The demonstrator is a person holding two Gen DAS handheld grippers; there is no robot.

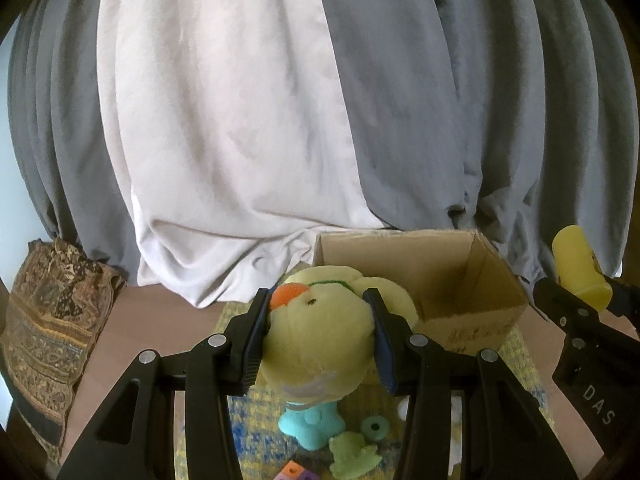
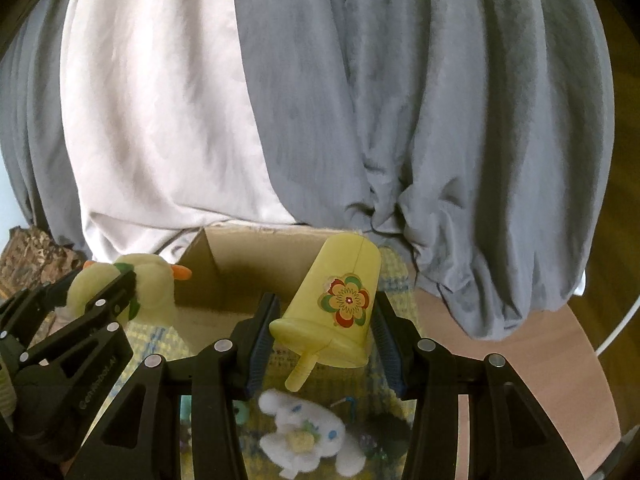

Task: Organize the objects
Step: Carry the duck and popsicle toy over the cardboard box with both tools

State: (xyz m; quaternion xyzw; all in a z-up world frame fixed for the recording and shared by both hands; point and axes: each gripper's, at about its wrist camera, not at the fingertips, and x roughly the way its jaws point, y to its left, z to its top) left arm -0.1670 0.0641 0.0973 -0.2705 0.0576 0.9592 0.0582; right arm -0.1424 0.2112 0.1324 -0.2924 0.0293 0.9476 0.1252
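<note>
While my left fingers [image 1: 318, 336] squeeze the yellow plush toy [image 1: 316, 332] by its sides, it hangs clear above the yellow-and-blue woven mat [image 1: 256, 440], just in front of the open cardboard box [image 1: 452, 280]. My right fingers [image 2: 326, 336] are closed on a yellow plastic cup [image 2: 340, 300] with a flower print, tilted with its base toward the box and its short straw [image 2: 301, 374] pointing down at me. Below the cup a white plush dog [image 2: 308, 436] lies on the mat. Under the plush toy sit a turquoise foam figure [image 1: 312, 424], a green foam ring [image 1: 375, 426], a pale green foam piece [image 1: 354, 454] and coloured cubes [image 1: 294, 472]. Grey and white curtains [image 1: 280, 100] hang behind the box, and a patterned cushion [image 1: 48, 328] leans at far left on the brown surface [image 1: 160, 308].
</note>
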